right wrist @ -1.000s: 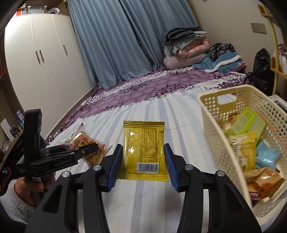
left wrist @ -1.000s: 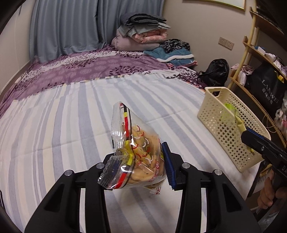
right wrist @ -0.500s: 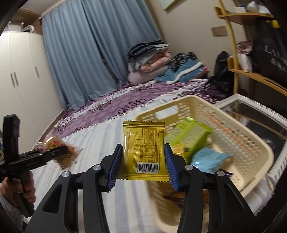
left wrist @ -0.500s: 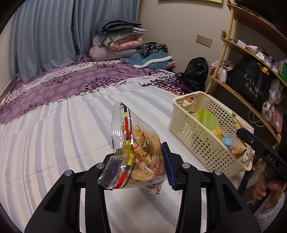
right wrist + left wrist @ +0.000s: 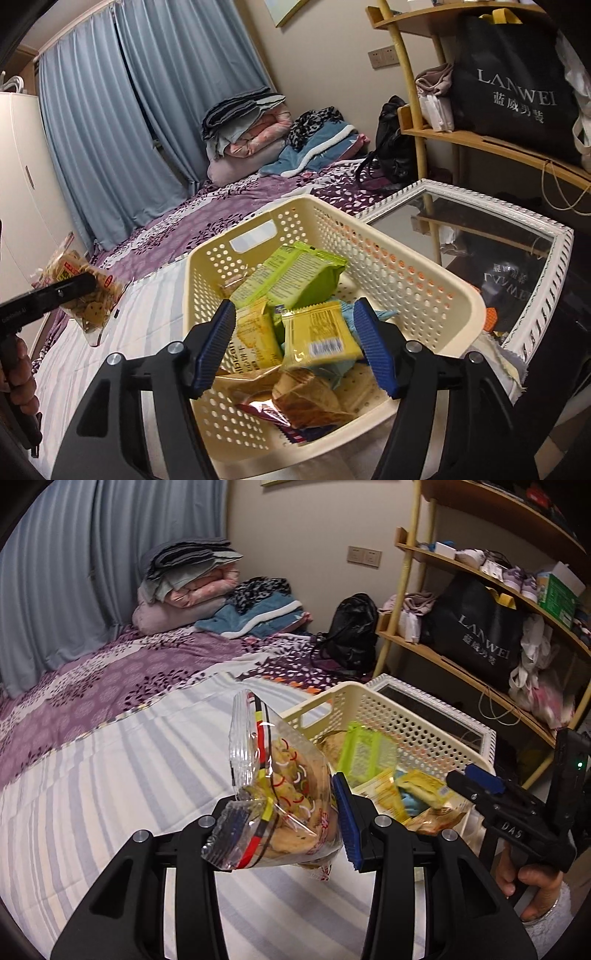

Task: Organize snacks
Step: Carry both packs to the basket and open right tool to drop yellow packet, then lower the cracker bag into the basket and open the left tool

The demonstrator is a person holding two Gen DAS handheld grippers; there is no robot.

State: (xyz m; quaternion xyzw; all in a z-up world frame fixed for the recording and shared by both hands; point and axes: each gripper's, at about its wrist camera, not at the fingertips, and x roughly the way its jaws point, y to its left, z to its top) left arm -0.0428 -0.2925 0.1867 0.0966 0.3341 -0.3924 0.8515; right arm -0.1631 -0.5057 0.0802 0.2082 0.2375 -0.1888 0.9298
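My left gripper (image 5: pixel 291 823) is shut on a clear bag of biscuits (image 5: pixel 284 786), held above the striped bed just left of the cream perforated basket (image 5: pixel 417 716). In the right wrist view my right gripper (image 5: pixel 295 347) hangs over the basket (image 5: pixel 458 295) with its jaws opening. A yellow snack packet (image 5: pixel 319 336) sits loose and blurred between the blue pads (image 5: pixel 375 347), which stand apart from it. Under it lie a green packet (image 5: pixel 295 277), another yellow packet (image 5: pixel 255 332) and several other snacks. The left gripper with its biscuit bag (image 5: pixel 85 291) shows at the left edge.
The basket stands at the bed's right edge, beside a white-framed mirror (image 5: pixel 491 236) on the floor. Wooden shelves (image 5: pixel 469 565) with a black bag rise on the right. Folded blankets (image 5: pixel 192 583) and a black backpack (image 5: pixel 351 631) lie at the far end.
The right gripper swung right over the basket and its jaws have opened, letting go of the yellow packet. The left gripper carried the biscuit bag right, toward the basket.
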